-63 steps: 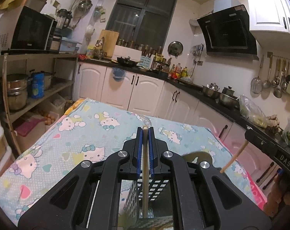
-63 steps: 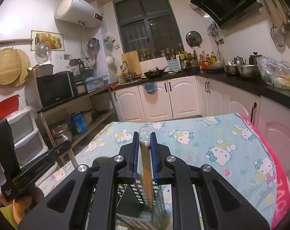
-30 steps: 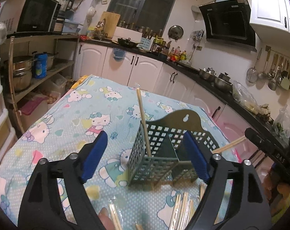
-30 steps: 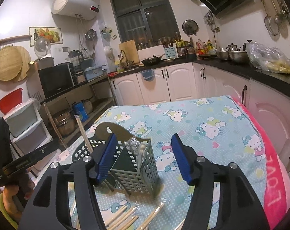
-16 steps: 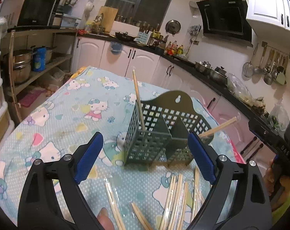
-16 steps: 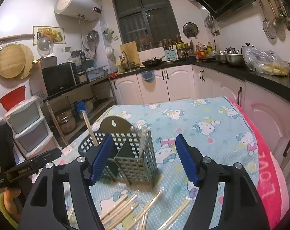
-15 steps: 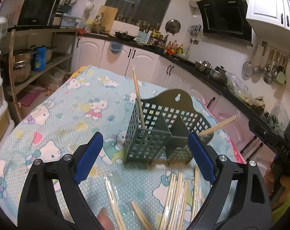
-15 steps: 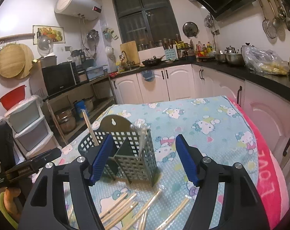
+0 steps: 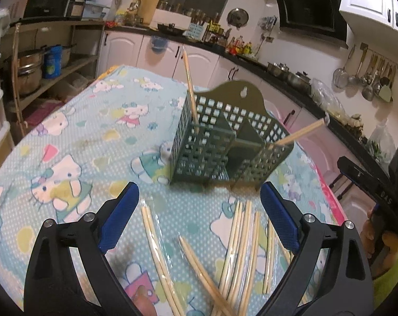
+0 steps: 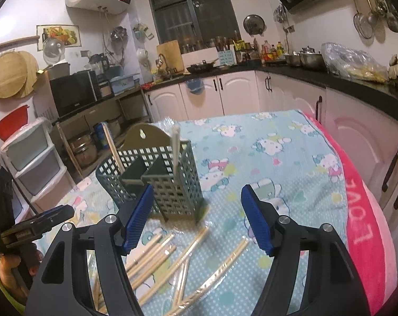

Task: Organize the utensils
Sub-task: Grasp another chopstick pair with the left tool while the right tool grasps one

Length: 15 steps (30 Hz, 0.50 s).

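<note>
Left gripper (image 9: 199,218) jaws opening, empty; right gripper (image 10: 197,220) spread, empty — loose chopsticks (image 9: 241,250) overlap; a grab could snag two, nudging the green holder (image 9: 225,142).

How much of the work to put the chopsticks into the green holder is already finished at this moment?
Done: two chopsticks stand in the green holder, one in its left compartment and one leaning out on the right. In hand: nothing; the left gripper is opening and the right gripper is empty. Left: the loose chopsticks on the tablecloth.
</note>
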{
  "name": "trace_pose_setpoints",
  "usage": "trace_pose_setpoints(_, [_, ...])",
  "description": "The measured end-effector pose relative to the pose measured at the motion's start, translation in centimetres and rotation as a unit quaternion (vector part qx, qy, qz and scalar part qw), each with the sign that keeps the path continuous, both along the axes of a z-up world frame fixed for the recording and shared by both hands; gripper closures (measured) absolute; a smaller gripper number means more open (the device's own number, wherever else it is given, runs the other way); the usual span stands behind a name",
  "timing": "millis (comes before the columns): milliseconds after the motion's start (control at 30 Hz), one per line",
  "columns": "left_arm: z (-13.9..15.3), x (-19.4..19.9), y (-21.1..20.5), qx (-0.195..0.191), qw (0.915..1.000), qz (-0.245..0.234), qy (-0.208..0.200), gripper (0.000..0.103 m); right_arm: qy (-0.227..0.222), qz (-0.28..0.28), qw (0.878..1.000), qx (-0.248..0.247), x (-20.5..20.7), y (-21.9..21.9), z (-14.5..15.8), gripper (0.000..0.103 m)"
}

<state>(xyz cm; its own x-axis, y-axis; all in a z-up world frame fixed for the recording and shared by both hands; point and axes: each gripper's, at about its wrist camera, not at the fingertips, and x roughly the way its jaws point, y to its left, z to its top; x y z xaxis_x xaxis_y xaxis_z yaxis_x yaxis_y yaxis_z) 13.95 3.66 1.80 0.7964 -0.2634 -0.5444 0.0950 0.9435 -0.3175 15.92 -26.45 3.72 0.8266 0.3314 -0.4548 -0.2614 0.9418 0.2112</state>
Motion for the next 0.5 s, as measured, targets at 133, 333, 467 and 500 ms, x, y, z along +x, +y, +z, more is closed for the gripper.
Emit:
trace_pose_setpoints(133, [-0.8, -0.4, -0.3, 0.004, 0.9999, -0.007, 0.013, 0.018, 0.011, -0.002, 1.0, -0.002, -0.2, -0.3, -0.6, 0.037])
trace_pose_setpoints(333, [-2.1, -0.9, -0.9, 0.004, 0.9991, -0.024, 0.035, 0.018, 0.031, 0.002, 1.0, -0.005, -0.4, -0.6, -1.6, 0.037])
trace_pose_setpoints(467, [-3.1, -1.1, -1.3, -0.002, 0.9979, -0.033, 0.056, 0.019, 0.054, 0.006, 0.999, -0.001, -0.1, -0.7, -2.5, 0.037])
trace_pose_setpoints(500, [-3.5, -1.2, -1.4, -0.006, 0.9973, -0.037, 0.063, 0.019, 0.064, 0.007, 0.998, 0.0, 0.1, -0.7, -2.9, 0.037])
